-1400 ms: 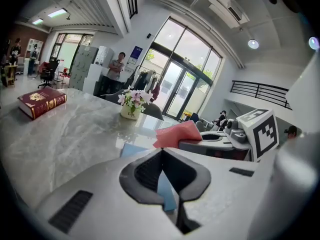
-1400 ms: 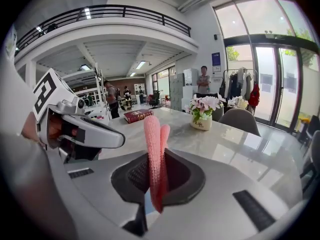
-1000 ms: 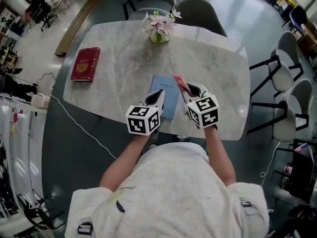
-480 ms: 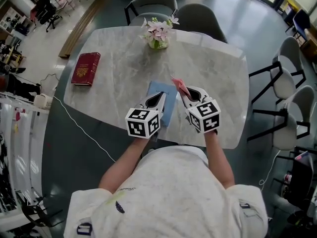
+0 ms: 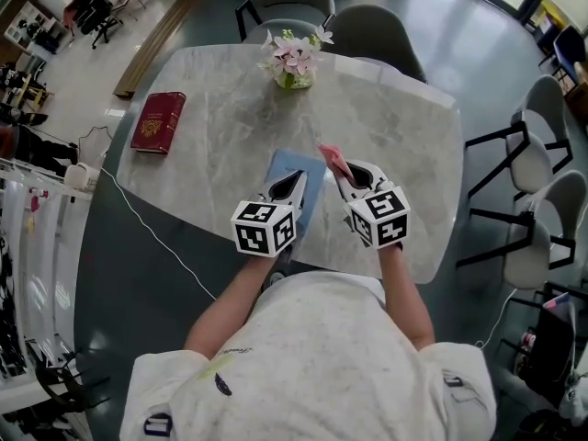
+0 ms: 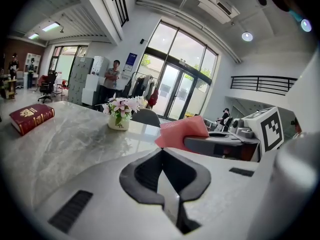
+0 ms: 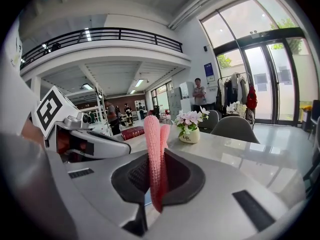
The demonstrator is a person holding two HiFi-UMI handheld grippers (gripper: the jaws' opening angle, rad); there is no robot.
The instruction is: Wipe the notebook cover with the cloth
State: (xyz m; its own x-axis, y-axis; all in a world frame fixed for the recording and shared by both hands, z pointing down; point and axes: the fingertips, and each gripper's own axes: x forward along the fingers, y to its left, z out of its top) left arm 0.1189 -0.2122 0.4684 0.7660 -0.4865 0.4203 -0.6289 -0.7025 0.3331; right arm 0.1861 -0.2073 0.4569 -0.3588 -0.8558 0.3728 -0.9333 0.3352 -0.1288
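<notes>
Notebook (image 5: 292, 170) near table (image 5: 404, 136) edge | cloth (image 5: 332, 158) pinched in right claw (image 5: 344, 175)

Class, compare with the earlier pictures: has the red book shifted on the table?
No. The red book still lies near the left corner of the table, equally far from the flower vase; only the camera view has drifted slightly.

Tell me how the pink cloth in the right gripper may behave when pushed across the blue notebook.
Probably floppy: the cloth is knitted and folded double in the right gripper, so its free end may bend. It looks light. Its rough knit should drag, not slip, on the notebook.
</notes>
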